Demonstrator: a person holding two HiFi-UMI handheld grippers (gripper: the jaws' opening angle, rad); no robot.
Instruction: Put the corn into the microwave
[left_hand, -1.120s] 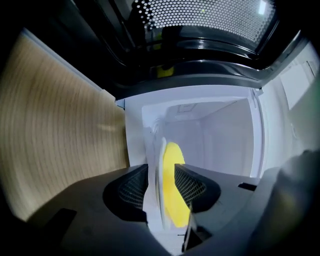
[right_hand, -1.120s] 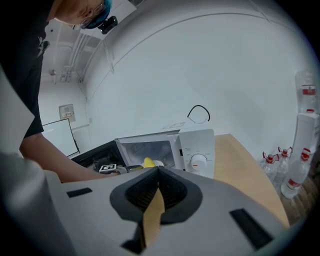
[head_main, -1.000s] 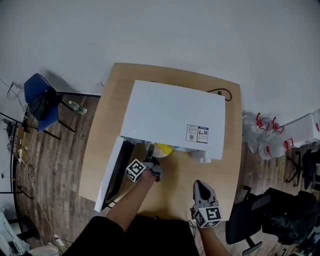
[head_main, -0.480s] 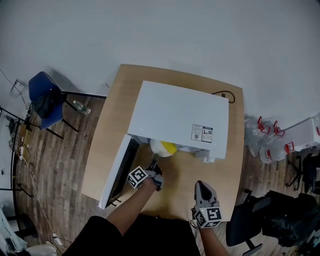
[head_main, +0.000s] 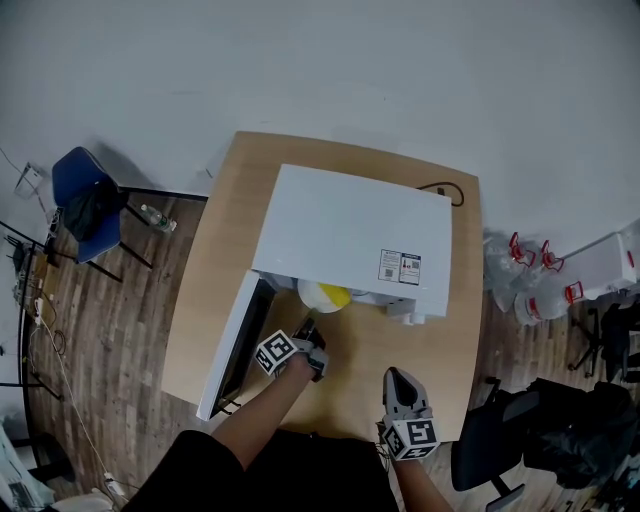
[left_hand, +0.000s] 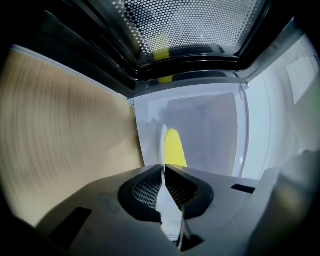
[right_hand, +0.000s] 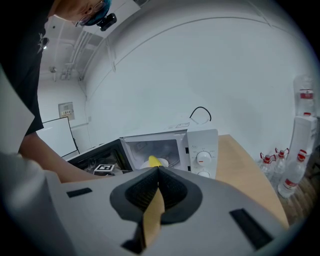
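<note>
Corn (head_main: 336, 294) lies on a white plate (head_main: 311, 297) in the open mouth of the microwave (head_main: 340, 230). The left gripper (head_main: 309, 325), just before that mouth, has just been closing and now pinches the plate's rim. The right gripper (head_main: 397, 378), well before the microwave's control side, has its jaws together and empty.

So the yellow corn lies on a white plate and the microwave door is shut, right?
Not quite: the microwave door stands open, as the head view shows. The yellow corn does lie on a white plate.
</note>
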